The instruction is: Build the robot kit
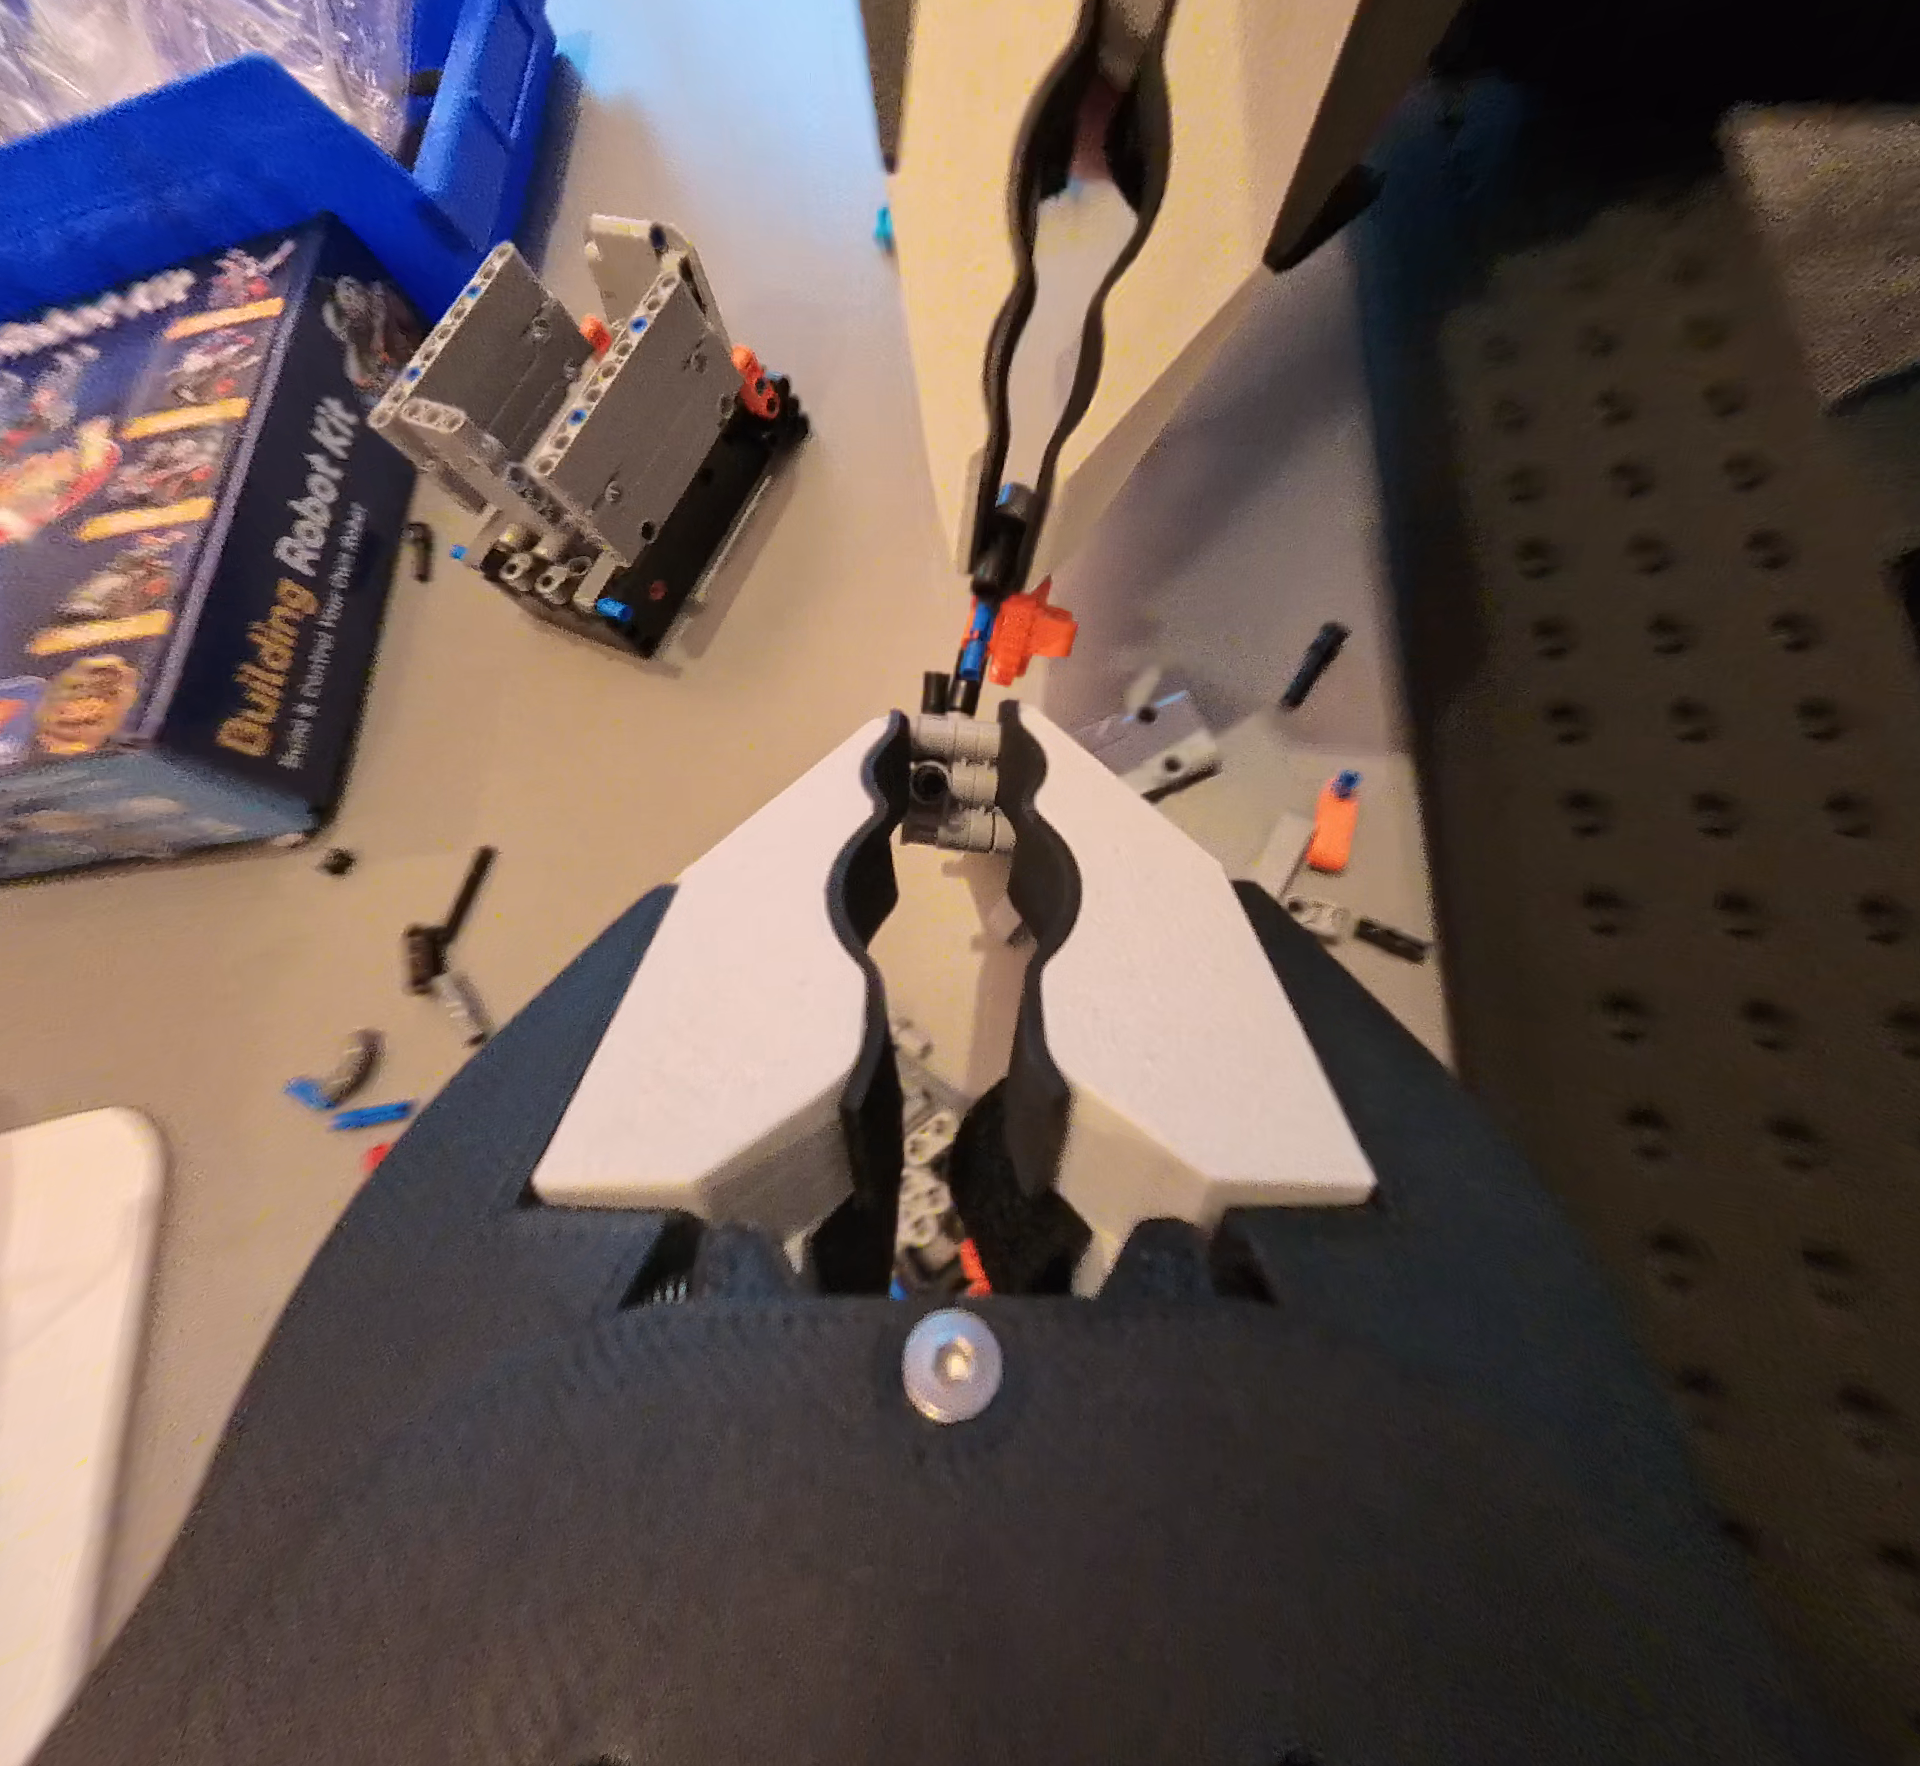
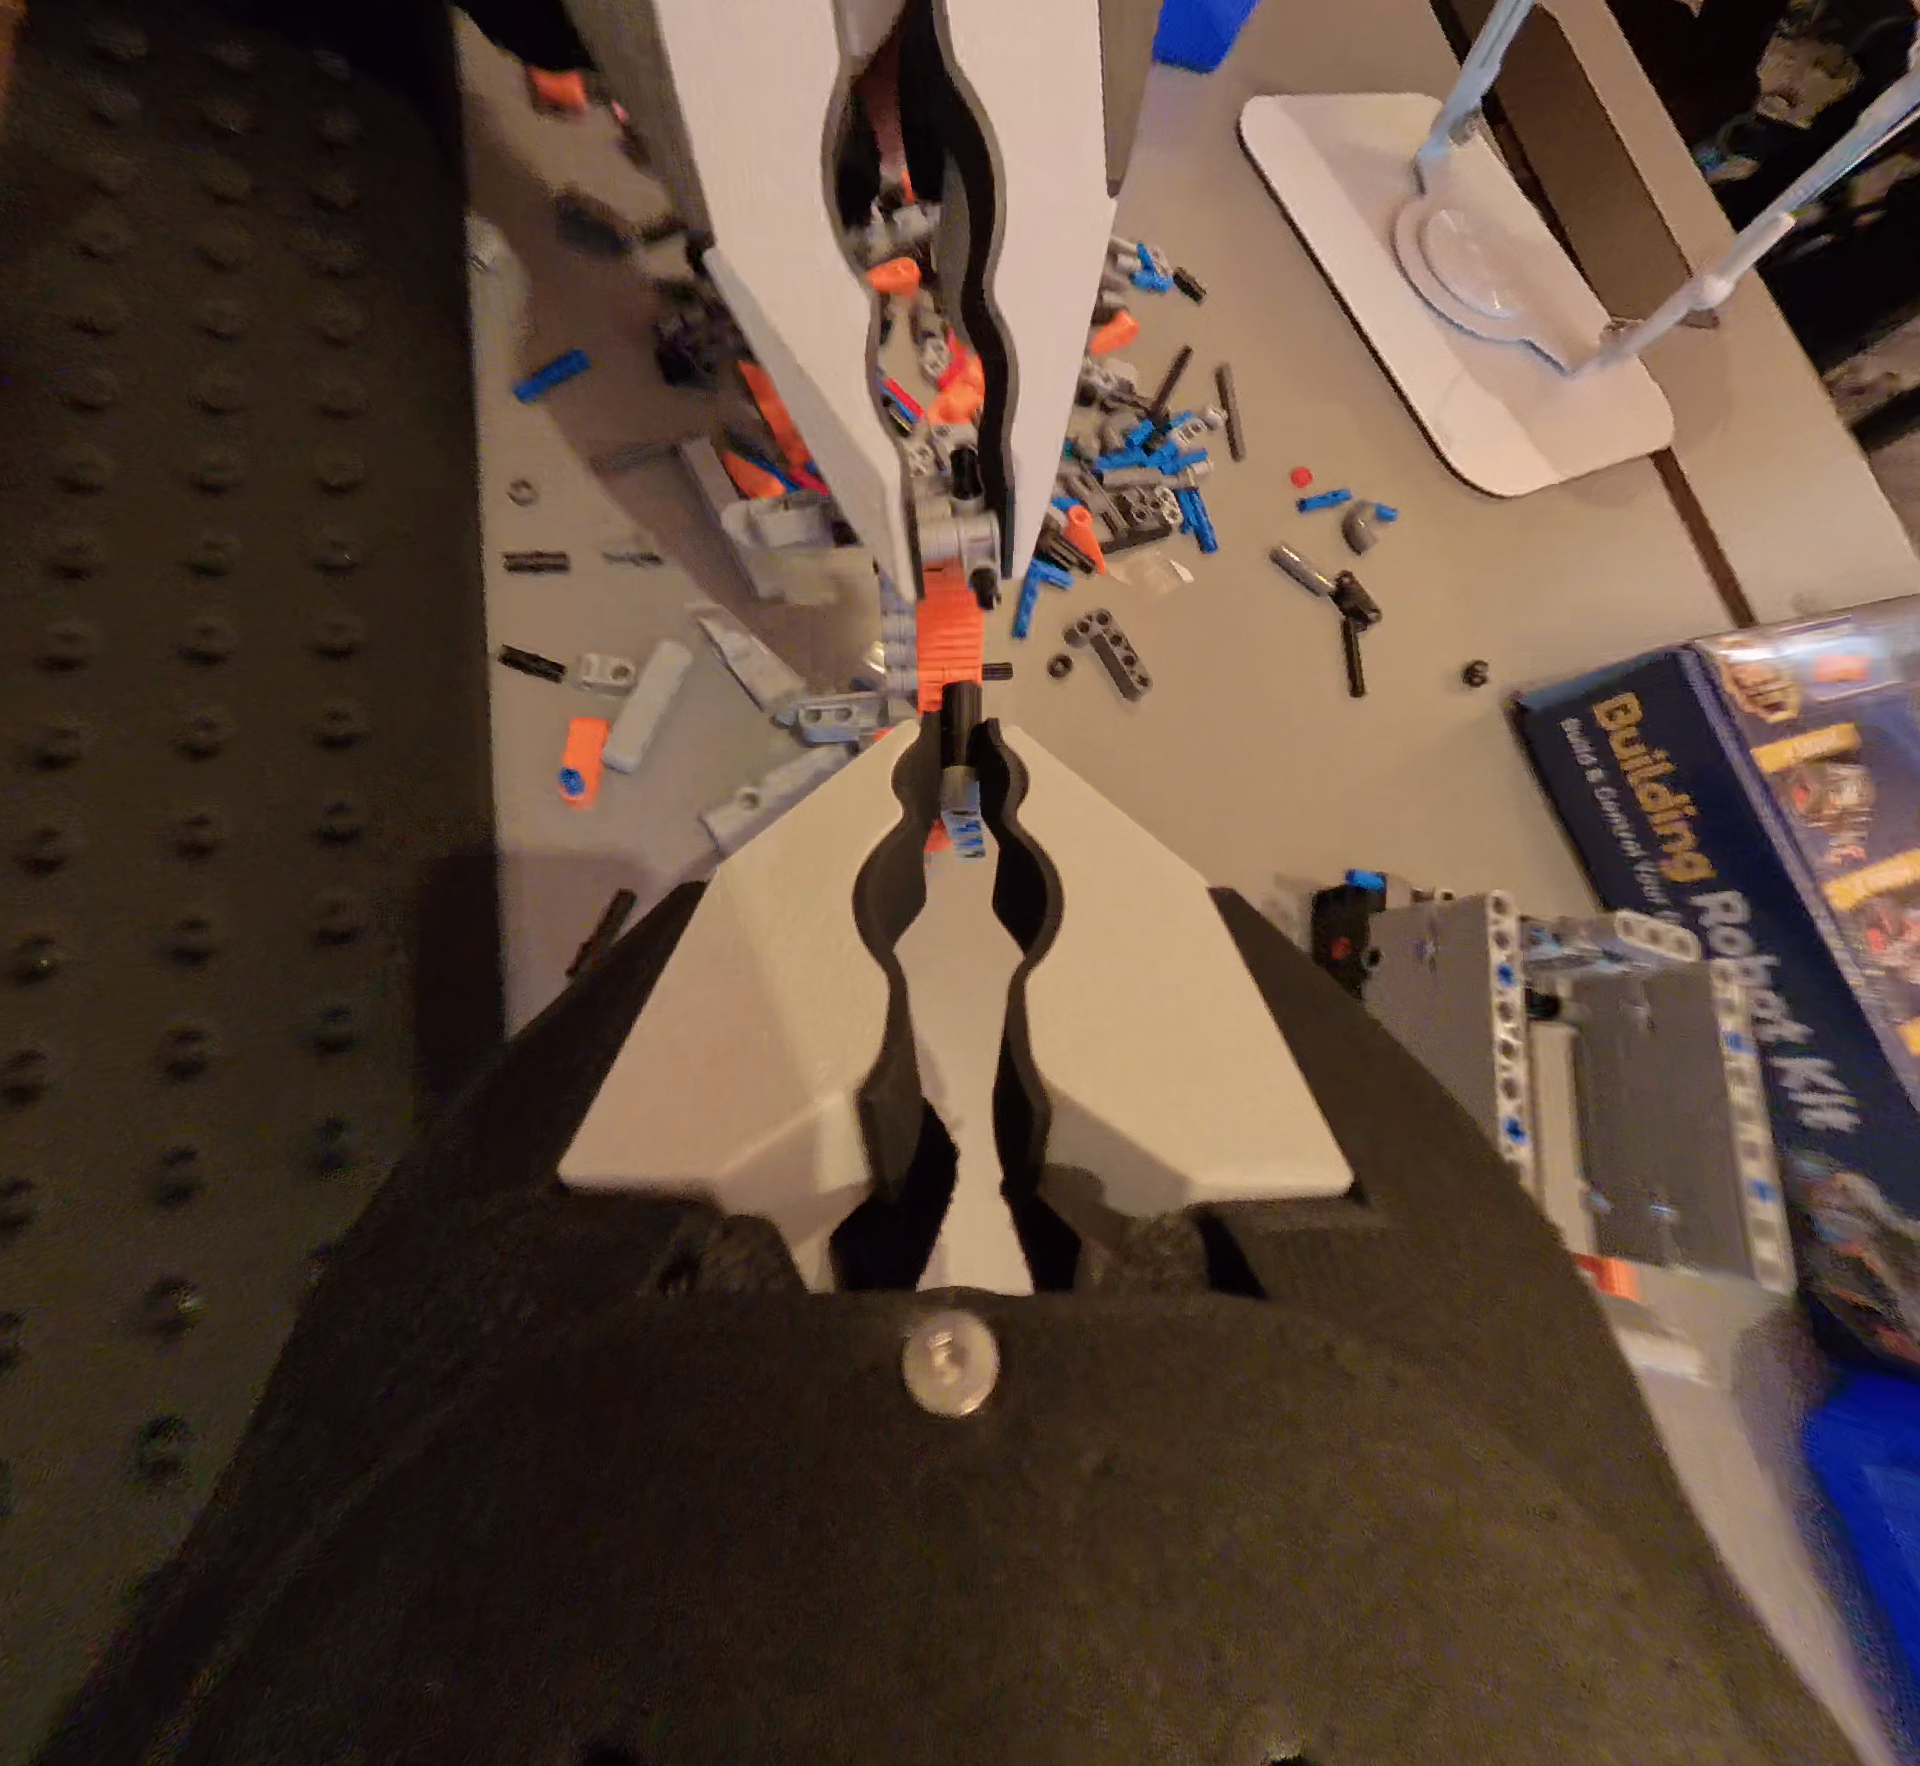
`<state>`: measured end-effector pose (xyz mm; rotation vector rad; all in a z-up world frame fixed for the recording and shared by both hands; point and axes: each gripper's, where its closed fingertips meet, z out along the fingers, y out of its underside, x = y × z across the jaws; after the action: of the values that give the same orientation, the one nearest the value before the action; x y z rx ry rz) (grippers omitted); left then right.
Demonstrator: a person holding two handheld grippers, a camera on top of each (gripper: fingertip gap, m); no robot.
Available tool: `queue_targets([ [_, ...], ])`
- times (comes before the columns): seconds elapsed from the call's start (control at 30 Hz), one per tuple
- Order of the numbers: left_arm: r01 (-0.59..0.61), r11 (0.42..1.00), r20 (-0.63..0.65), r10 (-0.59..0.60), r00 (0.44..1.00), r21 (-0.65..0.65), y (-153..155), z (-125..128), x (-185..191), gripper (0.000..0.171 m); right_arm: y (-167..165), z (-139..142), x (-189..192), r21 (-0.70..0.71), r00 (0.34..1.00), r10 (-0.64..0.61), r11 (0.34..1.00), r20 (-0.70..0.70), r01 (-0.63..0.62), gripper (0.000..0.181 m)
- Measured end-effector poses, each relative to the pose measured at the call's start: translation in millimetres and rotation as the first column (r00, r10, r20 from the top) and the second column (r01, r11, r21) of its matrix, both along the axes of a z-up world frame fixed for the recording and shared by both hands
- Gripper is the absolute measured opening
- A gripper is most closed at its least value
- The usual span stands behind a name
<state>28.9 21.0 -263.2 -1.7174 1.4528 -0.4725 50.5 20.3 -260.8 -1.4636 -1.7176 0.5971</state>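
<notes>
My left gripper is shut on a small grey connector, held above the table. My right gripper is shut on a black pin with a blue end. The two grippers face each other tip to tip. An orange part sits between the connector and the pin; it also shows in the right wrist view. The three pieces appear joined in one line. The right gripper shows from above in the left wrist view. The left gripper shows in the right wrist view, holding the grey connector.
A grey built module stands beside a dark kit box and a blue bin. Several loose grey, blue, orange and black parts lie under the grippers. A black studded mat borders the table. A white lamp base stands far right. Only a small space, under 4 cm, lies between the two pairs of fingers.
</notes>
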Motion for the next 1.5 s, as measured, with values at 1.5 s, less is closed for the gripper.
queue_targets([
  [1.5,0.191,0.906,0.646,0.109,0.756,-0.377,21,89,-23,0.046,10,48,-3,-0.617,0.905,-0.138,0.771,-0.403,-0.157,0.005],
])
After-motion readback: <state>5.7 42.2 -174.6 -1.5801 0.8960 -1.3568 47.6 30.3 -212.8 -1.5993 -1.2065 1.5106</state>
